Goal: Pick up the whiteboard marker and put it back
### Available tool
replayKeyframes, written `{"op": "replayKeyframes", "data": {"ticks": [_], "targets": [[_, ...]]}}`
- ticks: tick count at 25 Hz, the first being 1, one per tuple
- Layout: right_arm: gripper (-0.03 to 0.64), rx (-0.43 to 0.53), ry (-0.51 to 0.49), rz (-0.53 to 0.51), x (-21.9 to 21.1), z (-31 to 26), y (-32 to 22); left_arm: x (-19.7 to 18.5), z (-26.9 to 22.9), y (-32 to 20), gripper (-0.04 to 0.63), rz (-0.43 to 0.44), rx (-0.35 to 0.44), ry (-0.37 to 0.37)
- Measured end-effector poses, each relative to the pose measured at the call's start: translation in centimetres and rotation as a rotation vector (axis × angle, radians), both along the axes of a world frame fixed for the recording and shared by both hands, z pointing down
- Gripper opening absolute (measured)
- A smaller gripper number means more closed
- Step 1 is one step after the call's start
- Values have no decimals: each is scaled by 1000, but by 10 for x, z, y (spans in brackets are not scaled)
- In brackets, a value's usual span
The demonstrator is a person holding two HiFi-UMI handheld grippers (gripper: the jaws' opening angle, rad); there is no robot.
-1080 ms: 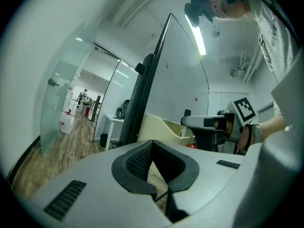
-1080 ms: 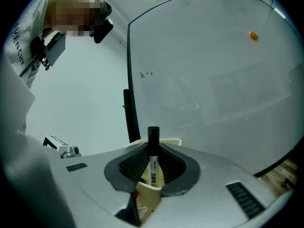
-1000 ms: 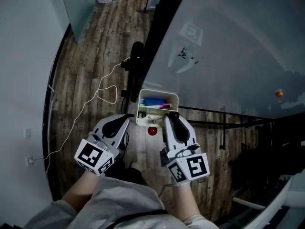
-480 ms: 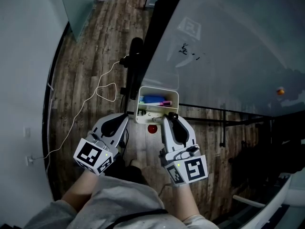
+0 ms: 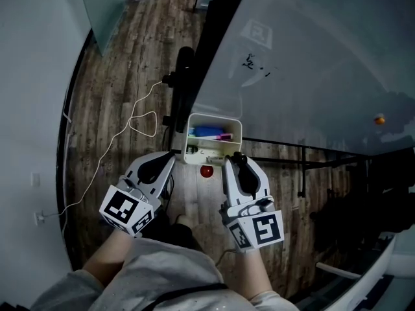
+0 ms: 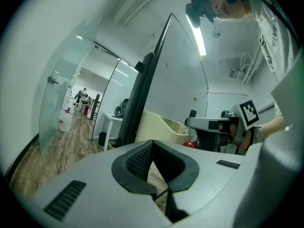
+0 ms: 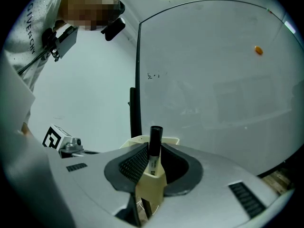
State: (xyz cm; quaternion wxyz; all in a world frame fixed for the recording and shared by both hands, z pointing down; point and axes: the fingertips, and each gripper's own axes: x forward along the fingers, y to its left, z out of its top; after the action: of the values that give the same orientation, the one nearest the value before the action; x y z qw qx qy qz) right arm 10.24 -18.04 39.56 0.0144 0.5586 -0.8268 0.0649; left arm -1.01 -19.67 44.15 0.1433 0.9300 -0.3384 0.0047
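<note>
Head view: the cream tray (image 5: 233, 123) hangs at the lower edge of the whiteboard (image 5: 311, 57), with a blue item and a pink item lying inside. Both grippers point at its near side. The right gripper (image 5: 238, 163) has its tips just short of the tray's near right corner, and the black cap of the whiteboard marker (image 5: 237, 155) shows at those tips. The left gripper (image 5: 170, 157) sits beside the tray's near left corner. A small red object (image 5: 207, 171) hangs just below the tray, between the 2 grippers.

Left gripper view: the left gripper (image 6: 152, 144) has its pads pressed together at the tips with nothing between them. The tray (image 6: 161, 125) is just ahead and to the right.

Right gripper view: the right gripper (image 7: 153, 150) pinches the whiteboard marker (image 7: 155, 139) between half-spread pads. The marker's long axis stands upright across the jaws, with the cap on top. The tray's (image 7: 137, 140) rim shows directly behind and below it.

By my reading, the return turns on this: the tray's opening lies just ahead and slightly left of the marker. The right gripper needs a short reach forward, then must tip the marker toward lying flat before letting go.
</note>
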Motion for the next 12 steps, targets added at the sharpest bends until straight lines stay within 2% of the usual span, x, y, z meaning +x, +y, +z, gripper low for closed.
{"op": "replayKeyframes", "data": {"ticks": [12], "targets": [[83,-14,-3,21,9,4,4,3,2,6,12,12,-7,7]]}}
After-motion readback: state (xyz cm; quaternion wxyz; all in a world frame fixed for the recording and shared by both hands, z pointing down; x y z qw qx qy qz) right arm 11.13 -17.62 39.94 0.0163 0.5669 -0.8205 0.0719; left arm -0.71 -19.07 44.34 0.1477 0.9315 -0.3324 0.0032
